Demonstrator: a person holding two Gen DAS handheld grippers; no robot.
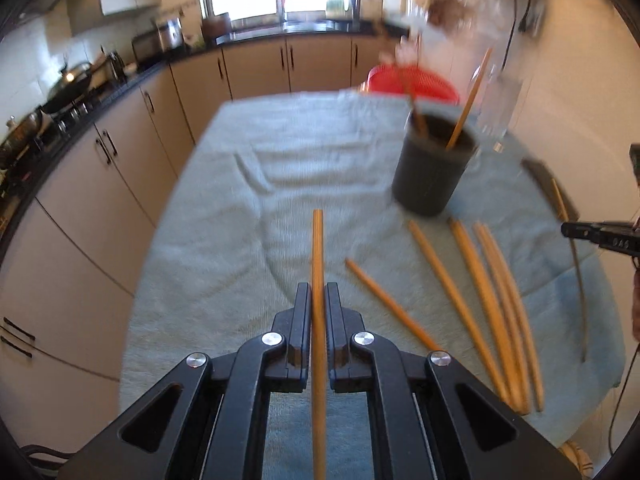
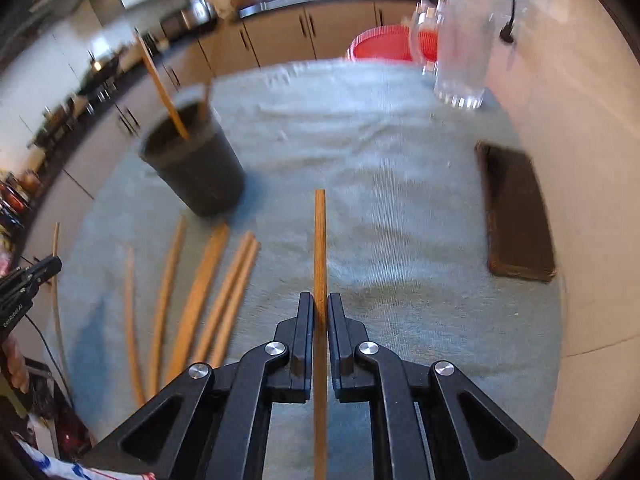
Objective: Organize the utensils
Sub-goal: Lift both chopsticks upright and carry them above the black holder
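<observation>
Left tool (image 1: 318,300) clenched on one chopstick (image 1: 317,248), held lengthwise above the tabletop (image 1: 240,208). Right tool (image 2: 320,308) likewise clamped on its own chopstick (image 2: 319,240).

Between them, five loose chopsticks (image 1: 472,304) lie on the towel-covered tabletop, unsorted, just short of the dark cup (image 1: 434,172).

The cup stands upright and already holds one chopstick, with a second darker utensil leaning in it; its kind is too blurred to tell.

Judgement: early to midway. Two in the cup, two in hand, five left.

Writing: small white lettering on the left tool's side in the right view, unreadable.

Beyond: dark tray (image 2: 516,208), glass pitcher (image 2: 464,40), red basket (image 2: 384,42).
</observation>
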